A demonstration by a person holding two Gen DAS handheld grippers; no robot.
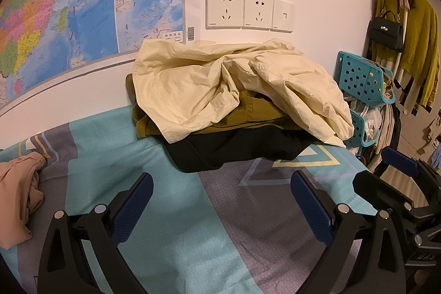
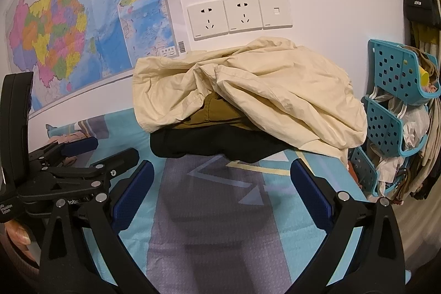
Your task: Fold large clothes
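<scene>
A pile of clothes lies on the bed against the wall: a crumpled cream garment (image 1: 228,84) on top, an olive one (image 1: 259,112) under it, a black one (image 1: 234,150) at the bottom. The pile also shows in the right wrist view, with the cream garment (image 2: 264,90) over the black one (image 2: 209,145). My left gripper (image 1: 222,183) is open and empty, just short of the pile. My right gripper (image 2: 222,175) is open and empty, also just before the pile. The two grippers are side by side, each showing at the edge of the other's view.
The bed has a teal and grey patterned sheet (image 1: 176,225). A tan garment (image 1: 19,192) lies at the left. A teal plastic rack (image 2: 391,90) with bags stands at the bed's right end. A map and wall sockets (image 1: 248,10) are behind the pile.
</scene>
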